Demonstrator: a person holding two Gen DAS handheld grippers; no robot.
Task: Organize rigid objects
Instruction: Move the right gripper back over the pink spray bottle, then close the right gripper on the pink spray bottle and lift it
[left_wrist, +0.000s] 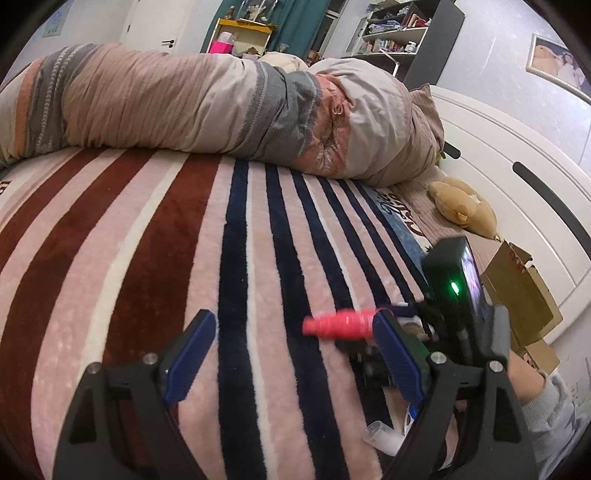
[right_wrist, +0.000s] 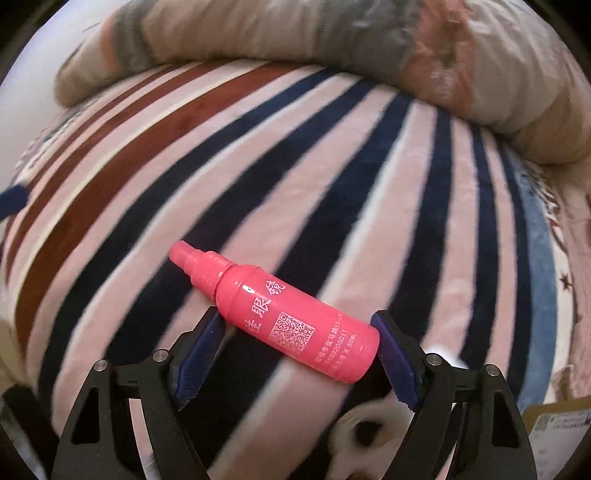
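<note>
1. A bed (left_wrist: 258, 277) carries a striped blanket (right_wrist: 332, 177) in pink, maroon and navy; a rolled quilt (left_wrist: 221, 107) lies far, with shelves (left_wrist: 395, 33) beyond it.
2. One pink bottle (right_wrist: 280, 314) with white print lies crosswise in the right tongs (right_wrist: 299, 332), which grip it above the blanket.
3. The left tongs (left_wrist: 295, 343) stand wide, holding nothing.
4. One plush toy (left_wrist: 463, 208) lies far right, with one cardboard box (left_wrist: 517, 291) nearer.

On the pink spray bottle (right_wrist: 284, 314), large white characters "眼镜" are read along the body, beside a printed QR code; "50ML" and the partly legible number "118205011" are noted near its base. Lettering on the striped blanket (left_wrist: 391, 206) is not legible
</note>
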